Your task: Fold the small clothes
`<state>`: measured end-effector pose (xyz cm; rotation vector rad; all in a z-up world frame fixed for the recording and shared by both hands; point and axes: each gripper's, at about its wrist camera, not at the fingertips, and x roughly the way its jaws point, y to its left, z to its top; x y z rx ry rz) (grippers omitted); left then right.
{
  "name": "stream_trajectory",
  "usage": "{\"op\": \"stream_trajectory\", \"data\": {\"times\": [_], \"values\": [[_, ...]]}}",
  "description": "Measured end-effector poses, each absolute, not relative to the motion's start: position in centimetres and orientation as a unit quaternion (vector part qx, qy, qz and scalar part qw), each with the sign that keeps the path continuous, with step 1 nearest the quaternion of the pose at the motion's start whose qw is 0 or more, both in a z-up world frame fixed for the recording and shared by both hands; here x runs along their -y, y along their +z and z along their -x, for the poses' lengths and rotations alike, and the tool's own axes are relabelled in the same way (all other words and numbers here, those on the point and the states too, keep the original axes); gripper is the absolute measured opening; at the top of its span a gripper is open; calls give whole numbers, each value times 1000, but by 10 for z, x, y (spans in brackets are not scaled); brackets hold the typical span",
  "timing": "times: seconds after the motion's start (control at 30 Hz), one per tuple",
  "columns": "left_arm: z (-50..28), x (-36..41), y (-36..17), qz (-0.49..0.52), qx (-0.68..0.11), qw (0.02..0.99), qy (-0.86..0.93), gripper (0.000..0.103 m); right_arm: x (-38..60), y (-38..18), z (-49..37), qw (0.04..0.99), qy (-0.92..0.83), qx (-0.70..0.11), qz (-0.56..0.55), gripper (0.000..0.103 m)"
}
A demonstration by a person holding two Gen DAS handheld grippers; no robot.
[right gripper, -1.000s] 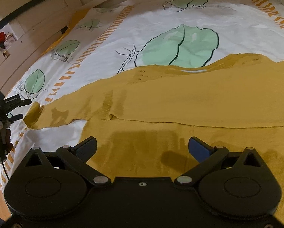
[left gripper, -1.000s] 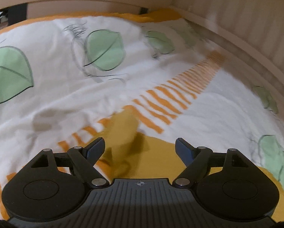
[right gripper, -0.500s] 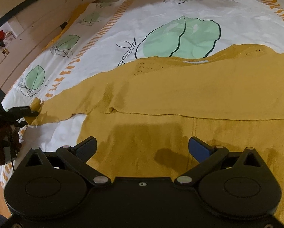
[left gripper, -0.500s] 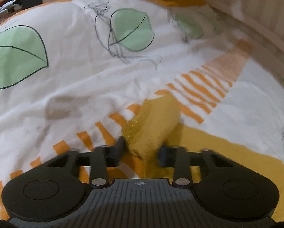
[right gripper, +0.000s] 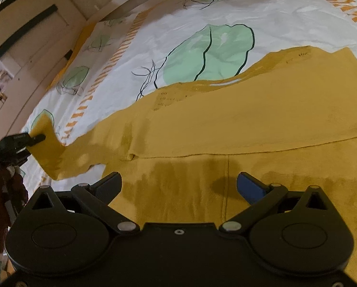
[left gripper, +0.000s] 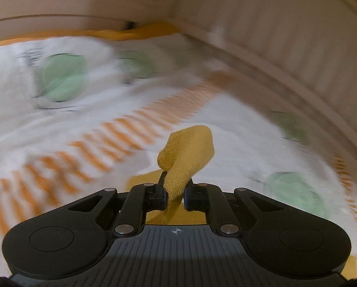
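Observation:
A mustard-yellow knitted sweater [right gripper: 250,119] lies spread flat on the bed. Its long sleeve [right gripper: 66,153] stretches to the left. My left gripper [left gripper: 174,186] is closing its jaws on the sleeve cuff [left gripper: 188,148], which stands up between the pads, lifted off the sheet. From the right wrist view the left gripper [right gripper: 32,140] shows at the far left, holding the raised cuff. My right gripper [right gripper: 178,184] hangs open over the sweater's lower body, nothing between its fingers.
The bed sheet [right gripper: 202,14] is white with green leaves and orange stripes. A pale wooden bed frame [left gripper: 286,55] curves along the sheet's far and right sides. A hand in a dark red sleeve [right gripper: 1,191] holds the left gripper at the bed's left edge.
The left gripper's jaws went from wide open to closed around the cuff, then lifted it and swung; its view is now blurred. The right gripper stays open, rolled slightly.

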<state>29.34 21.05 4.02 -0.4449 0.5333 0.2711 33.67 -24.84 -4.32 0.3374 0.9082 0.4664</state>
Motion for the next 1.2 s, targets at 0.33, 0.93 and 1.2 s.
{"op": "stream_trajectory", "data": {"times": [0.33, 0.93, 1.2], "values": [[-312, -82, 30, 183, -291, 939, -29, 11, 263, -36, -339, 863, 209, -424, -177, 102], [-311, -12, 9, 173, -319, 919, -151, 64, 288, -27, -344, 882, 169, -399, -184, 102], [-312, -59, 11, 134, -346, 927, -45, 66, 272, -25, -342, 897, 173, -384, -137, 102]]}}
